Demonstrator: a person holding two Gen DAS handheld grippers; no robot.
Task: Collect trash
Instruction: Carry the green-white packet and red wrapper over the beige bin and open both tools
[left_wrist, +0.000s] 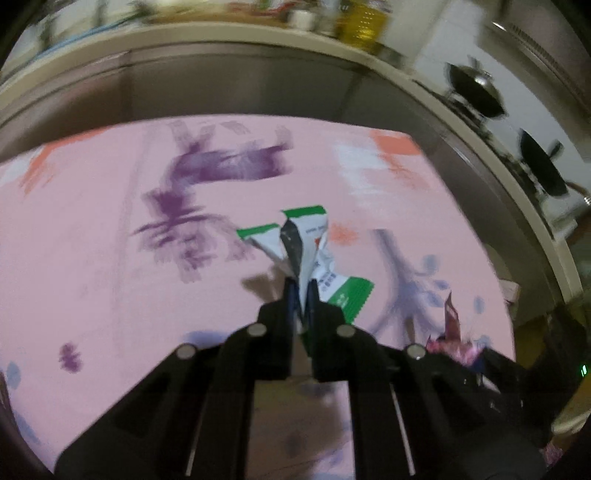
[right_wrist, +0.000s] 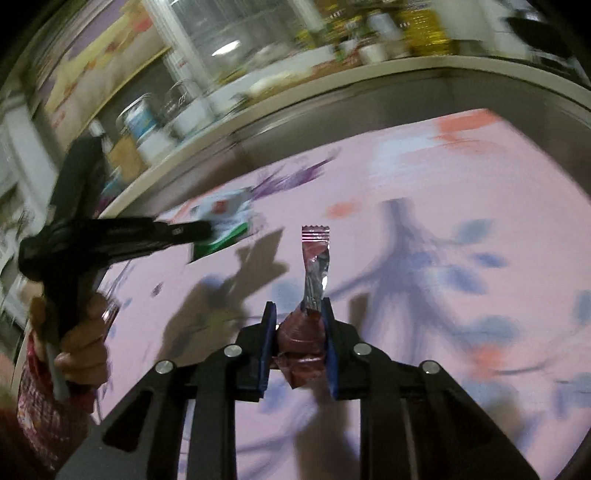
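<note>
Tongs pinch trash for collection: left tongs (left_wrist: 301, 291) nip a green-white wrapper (left_wrist: 306, 240), right tongs (right_wrist: 299, 314) a maroon wrapper (right_wrist: 314, 258).

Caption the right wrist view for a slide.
Right gripper shut on a maroon foil wrapper above the pink floral tablecloth.

Green-and-white wrapper (left_wrist: 306, 243), maroon-and-silver wrapper (right_wrist: 314, 280), pink tablecloth (left_wrist: 92, 258) with purple floral print.

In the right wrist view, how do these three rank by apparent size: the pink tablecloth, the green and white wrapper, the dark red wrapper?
1. pink tablecloth, by far the largest.
2. and 3. dark red wrapper and green and white wrapper: I cannot rank them; the red one is nearer the camera, the green one blurred and partly hidden.
</note>
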